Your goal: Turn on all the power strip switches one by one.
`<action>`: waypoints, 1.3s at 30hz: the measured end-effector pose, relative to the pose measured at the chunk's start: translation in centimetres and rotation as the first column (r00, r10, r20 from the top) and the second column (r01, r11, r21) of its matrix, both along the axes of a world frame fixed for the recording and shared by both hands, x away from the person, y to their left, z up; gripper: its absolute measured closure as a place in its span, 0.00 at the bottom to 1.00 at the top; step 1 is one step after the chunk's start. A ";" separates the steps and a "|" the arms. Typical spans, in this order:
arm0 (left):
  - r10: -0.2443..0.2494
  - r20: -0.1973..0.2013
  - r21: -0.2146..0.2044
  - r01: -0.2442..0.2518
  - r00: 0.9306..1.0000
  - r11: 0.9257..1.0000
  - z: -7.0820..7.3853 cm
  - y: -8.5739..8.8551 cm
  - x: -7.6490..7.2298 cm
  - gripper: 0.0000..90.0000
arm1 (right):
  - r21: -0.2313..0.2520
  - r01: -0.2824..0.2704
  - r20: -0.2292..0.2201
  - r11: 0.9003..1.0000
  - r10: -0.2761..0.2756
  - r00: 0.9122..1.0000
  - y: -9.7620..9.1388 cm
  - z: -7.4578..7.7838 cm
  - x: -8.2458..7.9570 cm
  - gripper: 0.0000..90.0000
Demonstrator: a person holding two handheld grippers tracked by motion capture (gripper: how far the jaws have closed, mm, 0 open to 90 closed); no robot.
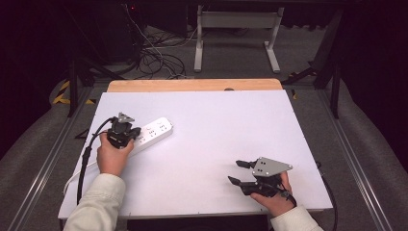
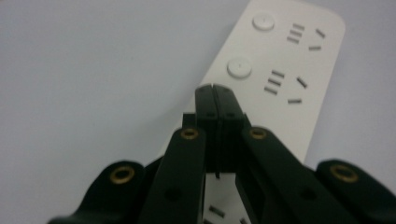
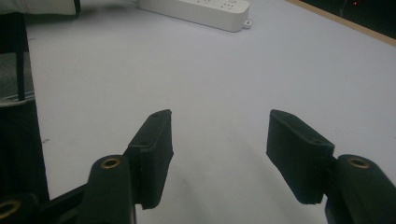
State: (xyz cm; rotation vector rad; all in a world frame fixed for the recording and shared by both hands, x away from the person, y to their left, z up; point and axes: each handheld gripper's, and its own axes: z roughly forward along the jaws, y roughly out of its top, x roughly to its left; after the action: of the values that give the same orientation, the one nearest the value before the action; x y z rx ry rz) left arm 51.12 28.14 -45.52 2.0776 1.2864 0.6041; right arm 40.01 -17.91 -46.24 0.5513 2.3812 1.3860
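On the white table (image 1: 202, 144), a white power strip (image 1: 153, 132) lies at the left, its long axis slanting from near left to far right, sockets up. The left tool (image 2: 214, 91), jaws pressed together and empty, hovers over a round button; press straight down, likely. The right tool (image 3: 217, 156) rests wide open, well apart.
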 end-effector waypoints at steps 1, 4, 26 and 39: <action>0.008 0.023 -0.007 -0.008 1.000 1.000 0.4 0.3 -0.2 1.00 | 0.002 0.001 0.000 1.000 -0.001 1.000 0.0 0.0 0.0 0.46; -0.003 0.063 -0.044 0.006 0.998 0.999 2.0 0.5 -0.7 1.00 | 0.004 0.003 -0.004 1.000 -0.003 1.000 0.0 0.0 0.2 0.46; -0.059 0.005 -0.069 0.059 0.998 0.996 1.4 -1.5 1.9 1.00 | -0.002 0.003 -0.005 1.000 -0.003 1.000 0.0 -0.1 0.2 0.46; -0.054 -0.023 -0.082 0.052 0.998 0.995 0.0 -2.1 2.8 1.00 | 0.000 0.001 -0.004 1.000 -0.001 1.000 -0.1 -0.1 0.2 0.46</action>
State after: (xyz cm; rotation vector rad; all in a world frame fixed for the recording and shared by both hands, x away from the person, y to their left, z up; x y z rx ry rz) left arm 53.88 26.05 -45.53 2.0514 1.2451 0.4958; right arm 40.20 -17.96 -46.29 0.5555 2.3838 1.3851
